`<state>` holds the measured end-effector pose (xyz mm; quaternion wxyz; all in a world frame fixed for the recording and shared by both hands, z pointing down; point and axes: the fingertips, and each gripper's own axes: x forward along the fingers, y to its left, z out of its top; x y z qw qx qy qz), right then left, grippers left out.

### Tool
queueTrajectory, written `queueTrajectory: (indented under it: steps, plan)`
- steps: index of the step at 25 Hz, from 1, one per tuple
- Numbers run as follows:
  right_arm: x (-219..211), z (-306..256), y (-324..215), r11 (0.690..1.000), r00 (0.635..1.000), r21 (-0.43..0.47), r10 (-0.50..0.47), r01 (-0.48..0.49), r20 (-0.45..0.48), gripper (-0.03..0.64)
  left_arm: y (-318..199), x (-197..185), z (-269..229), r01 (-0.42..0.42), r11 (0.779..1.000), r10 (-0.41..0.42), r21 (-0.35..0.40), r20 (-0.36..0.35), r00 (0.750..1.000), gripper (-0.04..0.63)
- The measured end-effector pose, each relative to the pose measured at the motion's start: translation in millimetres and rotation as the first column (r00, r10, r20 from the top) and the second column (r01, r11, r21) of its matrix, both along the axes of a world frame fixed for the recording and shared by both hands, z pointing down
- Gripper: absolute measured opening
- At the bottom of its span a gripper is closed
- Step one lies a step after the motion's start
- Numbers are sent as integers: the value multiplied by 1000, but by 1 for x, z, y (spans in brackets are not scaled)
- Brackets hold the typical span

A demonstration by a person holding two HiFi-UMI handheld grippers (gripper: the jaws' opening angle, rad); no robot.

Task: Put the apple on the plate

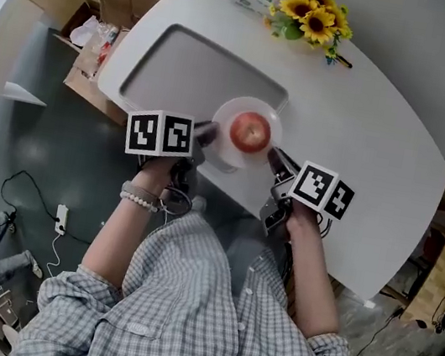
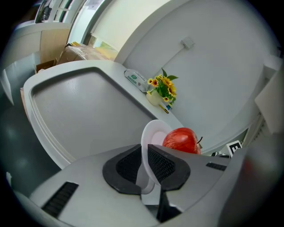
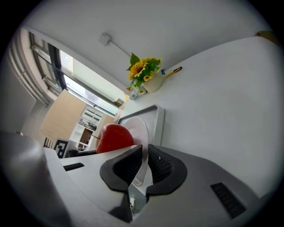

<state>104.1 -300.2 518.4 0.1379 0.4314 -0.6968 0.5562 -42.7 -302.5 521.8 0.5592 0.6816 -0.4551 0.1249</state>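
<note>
Holds a white plate (image 1: 220, 154) by opposite rims, with the left hand-held gripper (image 2: 145, 155) clamped on one edge and the right hand-held gripper (image 3: 144, 155) pinching the other. Carries a red apple (image 1: 250, 132) at the plate's middle, just beyond the left jaws to their right, just beyond the right jaws to their left. Hides the gripped rim sections between dark pads (image 2: 162, 162). Perhaps lifted clear of the worktop (image 1: 366, 138); hard to tell.
</note>
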Motion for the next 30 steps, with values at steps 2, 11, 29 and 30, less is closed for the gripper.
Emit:
queueTrajectory:
  steps: [2,11,29,30]
  plan:
    - [-13,2,-6,1000,1000,1,-24,24,6,52,-3,-13,-1,18,1000,-18,5,4,1000,46]
    - [-60,16,-31,991,991,-9,-133,133,-32,52,-11,-58,15,45,999,-45,-2,24,999,48]
    - [-109,56,-43,974,965,-83,-222,213,-136,52,-17,-105,59,39,997,-33,-60,102,994,48]
    - [-109,56,-43,973,963,-82,-225,215,-147,52,-18,-104,59,35,998,-29,-57,104,994,48]
